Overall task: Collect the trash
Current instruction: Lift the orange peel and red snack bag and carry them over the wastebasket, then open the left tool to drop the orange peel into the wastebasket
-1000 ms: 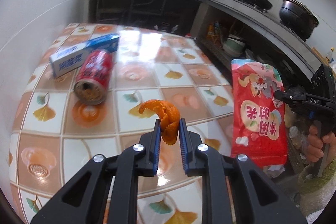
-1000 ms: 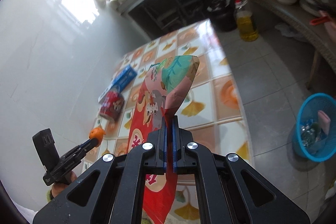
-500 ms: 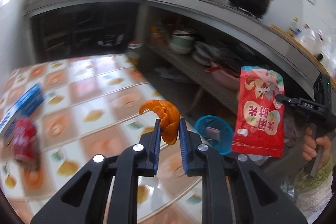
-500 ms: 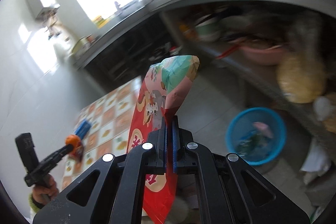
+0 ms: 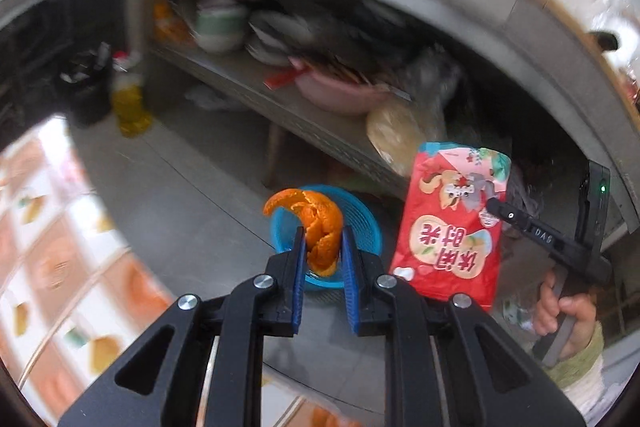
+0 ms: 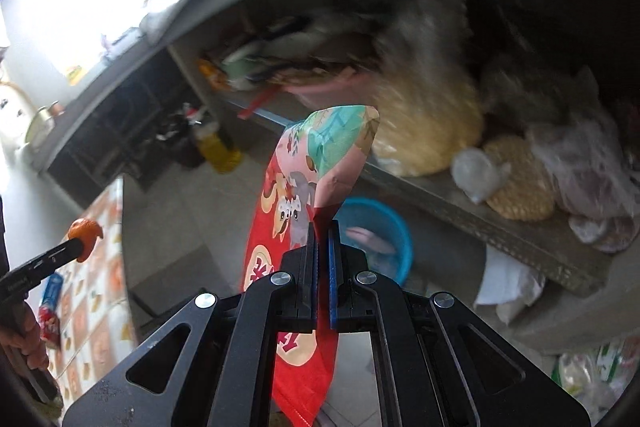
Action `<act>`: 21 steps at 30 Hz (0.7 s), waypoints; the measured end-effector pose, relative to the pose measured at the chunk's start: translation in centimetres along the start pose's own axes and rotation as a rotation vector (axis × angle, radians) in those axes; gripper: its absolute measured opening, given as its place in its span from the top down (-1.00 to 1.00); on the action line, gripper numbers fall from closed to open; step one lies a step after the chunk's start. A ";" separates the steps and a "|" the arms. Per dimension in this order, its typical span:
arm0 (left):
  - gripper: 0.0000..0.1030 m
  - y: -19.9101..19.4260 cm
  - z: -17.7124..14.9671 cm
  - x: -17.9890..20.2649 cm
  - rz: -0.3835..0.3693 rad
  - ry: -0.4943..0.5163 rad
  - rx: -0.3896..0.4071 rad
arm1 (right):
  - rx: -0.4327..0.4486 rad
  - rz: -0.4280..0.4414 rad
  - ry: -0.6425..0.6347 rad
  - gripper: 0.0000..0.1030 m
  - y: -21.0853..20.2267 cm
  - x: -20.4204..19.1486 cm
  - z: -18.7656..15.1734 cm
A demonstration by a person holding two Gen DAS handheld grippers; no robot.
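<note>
While both grippers hang in the air over the grey floor [image 5: 192, 187], each one holds a piece of trash. The left gripper [image 5: 322, 251] has its blue fingers [image 5: 298, 267] pinched narrow on a curly orange peel [image 5: 318, 227]. The peel sticks up out of the fingers. Behind it and lower down, a blue basket [image 5: 360, 223] sits on the floor, close to a low grey shelf [image 5: 288, 115].

The right gripper [image 6: 323, 239] has its fingers almost fully together on the edge of a red snack bag [image 6: 296, 187]. The bag stands up above the fingers and also hangs down below them. In the right view the blue basket is just past the bag, with something pink inside it. A hand [image 5: 564, 315] holds the right gripper's handle. The tiled table [image 5: 52, 259] is off to the left side.
</note>
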State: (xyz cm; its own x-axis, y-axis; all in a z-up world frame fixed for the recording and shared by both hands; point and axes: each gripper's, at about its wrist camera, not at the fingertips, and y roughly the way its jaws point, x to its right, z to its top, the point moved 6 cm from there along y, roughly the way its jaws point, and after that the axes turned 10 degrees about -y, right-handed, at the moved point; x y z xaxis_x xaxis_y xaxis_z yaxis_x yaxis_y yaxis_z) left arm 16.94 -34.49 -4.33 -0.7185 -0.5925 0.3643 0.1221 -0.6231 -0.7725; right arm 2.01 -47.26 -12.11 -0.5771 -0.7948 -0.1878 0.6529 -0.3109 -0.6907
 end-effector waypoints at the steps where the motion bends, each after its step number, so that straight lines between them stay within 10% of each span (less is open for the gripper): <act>1: 0.69 1.3 0.2 0.3 -0.006 0.002 -0.029 | -0.009 -0.009 0.007 0.95 0.5 0.6 -0.3; 17: 0.68 26.8 0.2 1.1 0.024 -0.059 -0.459 | -0.174 -0.090 0.093 0.95 8.8 5.4 -4.6; 21: 0.25 30.1 0.0 0.2 0.074 -0.057 -0.492 | -0.190 -0.090 0.099 0.95 9.5 5.6 -4.9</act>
State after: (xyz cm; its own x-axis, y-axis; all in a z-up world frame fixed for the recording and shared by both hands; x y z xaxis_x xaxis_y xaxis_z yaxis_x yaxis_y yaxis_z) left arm 20.44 -53.38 -27.49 -0.6797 -0.6618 0.3162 -0.1760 -0.2714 -0.9462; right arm 2.56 -52.12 -23.18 -0.6803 -0.7102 -0.1808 0.4981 -0.2671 -0.8249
